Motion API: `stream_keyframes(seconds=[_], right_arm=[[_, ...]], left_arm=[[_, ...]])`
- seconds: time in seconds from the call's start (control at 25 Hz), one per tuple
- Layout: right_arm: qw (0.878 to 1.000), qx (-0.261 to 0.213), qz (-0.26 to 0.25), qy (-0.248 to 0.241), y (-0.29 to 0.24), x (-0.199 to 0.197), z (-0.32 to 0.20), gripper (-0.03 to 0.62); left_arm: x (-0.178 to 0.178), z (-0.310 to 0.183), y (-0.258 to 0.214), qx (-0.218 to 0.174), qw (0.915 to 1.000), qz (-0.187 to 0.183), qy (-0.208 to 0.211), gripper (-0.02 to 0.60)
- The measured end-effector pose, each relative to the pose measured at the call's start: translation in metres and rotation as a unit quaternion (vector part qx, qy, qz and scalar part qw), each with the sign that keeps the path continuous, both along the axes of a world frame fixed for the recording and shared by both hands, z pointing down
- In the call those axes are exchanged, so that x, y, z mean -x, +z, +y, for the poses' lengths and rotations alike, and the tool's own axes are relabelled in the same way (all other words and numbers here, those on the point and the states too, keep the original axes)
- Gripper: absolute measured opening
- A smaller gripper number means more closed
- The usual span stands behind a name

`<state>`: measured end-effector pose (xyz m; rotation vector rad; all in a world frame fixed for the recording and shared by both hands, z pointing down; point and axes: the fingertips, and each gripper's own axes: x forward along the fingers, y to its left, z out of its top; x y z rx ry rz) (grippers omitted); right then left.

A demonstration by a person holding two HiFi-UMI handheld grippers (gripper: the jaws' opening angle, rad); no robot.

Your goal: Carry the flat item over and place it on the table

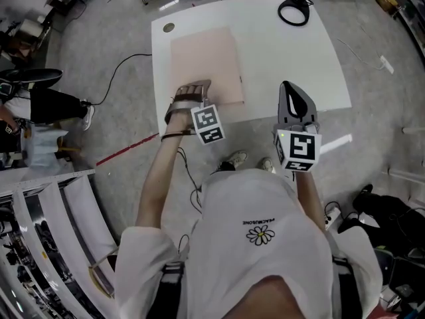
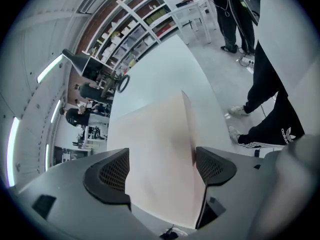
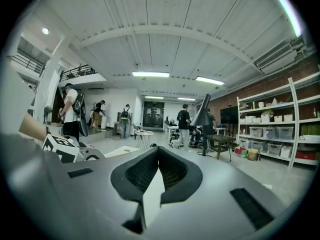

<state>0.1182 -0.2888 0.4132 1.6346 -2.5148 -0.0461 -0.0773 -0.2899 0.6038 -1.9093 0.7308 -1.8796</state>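
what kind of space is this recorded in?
Likely a shared workshop or lab: storage shelving with bins along a brick wall, a white table, cables across the concrete floor, and people standing about.

I wear a white short-sleeved T-shirt (image 1: 259,264), low in the head view, with a small daisy (image 1: 260,234) and a line of black print above it. I also have on black trousers (image 2: 272,126) with white side stripes, and pale trainers (image 1: 234,158). A dark strap (image 1: 174,136) rings my left wrist, and a thin black cable (image 1: 189,175) runs below it. My left gripper (image 1: 194,85) is grey, my right gripper (image 1: 287,86) black and grey. Each bears a white cube (image 1: 208,125) of black square markers, the right one with a green light (image 1: 281,135). The pads (image 2: 111,171) are black mesh.
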Motion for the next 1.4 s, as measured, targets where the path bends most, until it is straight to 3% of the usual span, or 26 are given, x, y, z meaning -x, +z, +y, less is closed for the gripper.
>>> stream_keyframes(seconds=[0.16, 0.28, 0.36, 0.44, 0.52, 0.56, 0.68, 0.72, 0.76, 0.8, 0.92, 1.0, 1.16, 1.24, 1.4], right_arm=[[0.999, -0.032, -0.003, -0.005, -0.021, -0.002, -0.012, 0.012], [0.999, -0.047, -0.007, -0.008, -0.033, -0.003, -0.016, 0.012], [0.998, -0.055, -0.009, -0.01, -0.039, -0.001, -0.02, 0.012], [0.998, -0.064, -0.01, -0.014, -0.045, 0.002, -0.023, 0.012], [0.997, -0.073, -0.009, -0.023, -0.051, 0.009, -0.024, 0.012], [0.997, -0.077, -0.007, -0.029, -0.054, 0.012, -0.024, 0.012], [0.995, -0.087, 0.003, -0.049, -0.059, 0.02, -0.024, 0.012], [0.994, -0.089, 0.007, -0.056, -0.061, 0.022, -0.024, 0.012], [0.994, -0.092, 0.01, -0.062, -0.063, 0.023, -0.024, 0.012], [0.993, -0.097, 0.011, -0.067, -0.066, 0.025, -0.024, 0.012], [0.992, -0.103, 0.01, -0.071, -0.069, 0.028, -0.024, 0.012], [0.992, -0.101, 0.011, -0.075, -0.067, 0.034, -0.023, 0.012], [0.993, -0.078, 0.015, -0.083, -0.05, 0.044, -0.016, 0.012], [0.995, -0.064, 0.023, -0.079, -0.04, 0.045, -0.012, 0.012], [0.996, -0.046, 0.028, -0.071, -0.027, 0.047, -0.008, 0.012]], left_arm=[[-0.003, -0.005, -0.033, -0.03, 0.9992, 0.026, -0.011, 0.423], [-0.008, -0.018, -0.078, -0.075, 0.9934, 0.082, -0.028, 0.423], [-0.009, -0.031, -0.118, -0.116, 0.9833, 0.133, -0.046, 0.423], [-0.007, -0.046, -0.158, -0.163, 0.9651, 0.194, -0.068, 0.422], [-0.001, -0.056, -0.198, -0.213, 0.9325, 0.274, -0.099, 0.411], [0.003, -0.058, -0.216, -0.239, 0.9081, 0.323, -0.119, 0.389], [0.021, -0.052, -0.26, -0.306, 0.8127, 0.461, -0.183, 0.175], [0.025, -0.048, -0.269, -0.322, 0.7837, 0.492, -0.2, 0.134], [0.029, -0.043, -0.275, -0.334, 0.7606, 0.514, -0.214, 0.129], [0.031, -0.038, -0.278, -0.347, 0.7438, 0.526, -0.224, 0.129], [0.037, -0.024, -0.287, -0.403, 0.7126, 0.523, -0.238, 0.069], [0.041, -0.011, -0.293, -0.431, 0.6869, 0.53, -0.247, 0.028], [0.036, 0.015, -0.283, -0.412, 0.6335, 0.598, -0.267, 0.017], [0.032, 0.024, -0.266, -0.392, 0.6183, 0.618, -0.287, 0.017], [0.044, 0.031, -0.236, -0.383, 0.5948, 0.621, -0.338, 0.016]])
